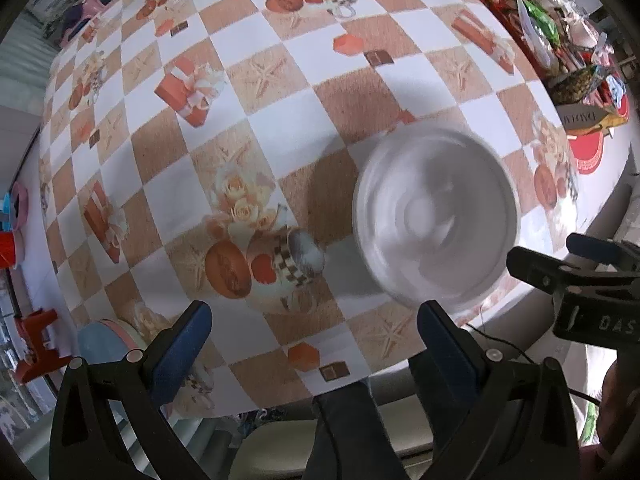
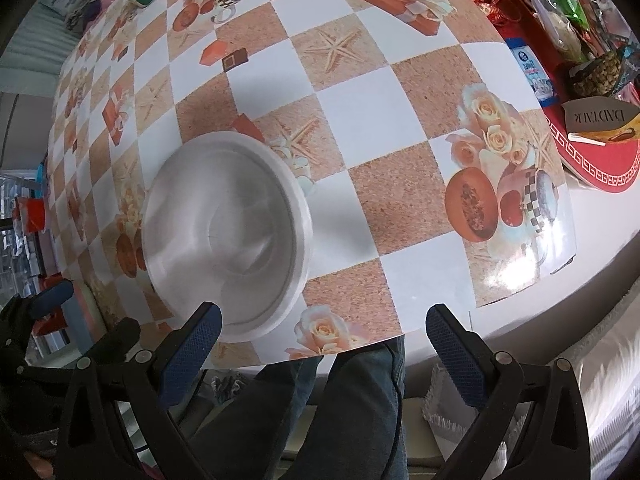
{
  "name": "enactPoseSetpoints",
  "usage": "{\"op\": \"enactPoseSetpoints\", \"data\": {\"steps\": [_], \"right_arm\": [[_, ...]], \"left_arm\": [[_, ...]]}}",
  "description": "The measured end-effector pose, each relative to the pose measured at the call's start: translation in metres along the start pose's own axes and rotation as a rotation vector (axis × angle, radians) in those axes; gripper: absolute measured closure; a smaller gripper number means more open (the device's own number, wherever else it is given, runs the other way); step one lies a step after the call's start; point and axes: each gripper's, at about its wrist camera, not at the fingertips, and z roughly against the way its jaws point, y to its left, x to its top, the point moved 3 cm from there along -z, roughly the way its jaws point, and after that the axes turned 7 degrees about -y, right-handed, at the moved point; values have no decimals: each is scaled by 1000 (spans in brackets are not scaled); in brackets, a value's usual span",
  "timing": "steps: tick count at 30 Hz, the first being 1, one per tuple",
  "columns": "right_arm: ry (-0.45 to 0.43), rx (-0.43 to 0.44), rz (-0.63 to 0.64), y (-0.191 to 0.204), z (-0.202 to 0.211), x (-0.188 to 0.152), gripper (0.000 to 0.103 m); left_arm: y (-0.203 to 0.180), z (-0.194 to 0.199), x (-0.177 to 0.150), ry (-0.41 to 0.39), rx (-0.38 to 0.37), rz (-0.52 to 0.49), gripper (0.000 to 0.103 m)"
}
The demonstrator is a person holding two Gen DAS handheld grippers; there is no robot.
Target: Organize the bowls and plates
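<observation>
So on the left, the left claw (image 1: 314, 336) is spread wide with nothing between its blue pads, hanging over the near edge of the desk (image 1: 280, 92), which has that checkered cloth with starfish and roses printed on it. Way over at about 8 o'clock in its view there's a pale blue and pink dish (image 1: 105, 334) poking out behind the left finger. The white bowl (image 1: 434, 220) sits at roughly 3 o'clock from centre, upright, empty, a bit blurry, close to the near edge. Moving right, the right claw (image 2: 324, 334) is also gaping wide and holding nothing; in its view the same bowl (image 2: 226, 236) is at about 9 o'clock, just past its left pad. Far right at 2 o'clock there's a red tray (image 2: 600, 164) piled with packets.
</observation>
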Motion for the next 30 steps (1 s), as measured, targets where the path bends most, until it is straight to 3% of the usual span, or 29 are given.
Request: {"op": "enactPoseSetpoints", "data": {"steps": [10,19,25,26,27,28,30], "right_arm": [[-33,-62,24,-17,1,22,0],[26,-100,114,-9,-28,34,0],[35,-65,151,-1,-36,34,0],[38,-62,159,3,-38,34,1],[42,-57,162,6,-40,35,12],[49,-43,162,9,-42,35,30],[64,-37,158,16,-45,34,41]], "left_arm": [[-13,-11,27,-31,-5,38,0],[-10,-42,28,2,34,110,1],[-6,-64,25,58,10,151,19],[-7,-66,25,64,2,150,26],[-8,-69,26,70,-6,148,33],[-9,-70,26,71,-19,148,36],[-11,-71,27,63,-49,149,49]]}}
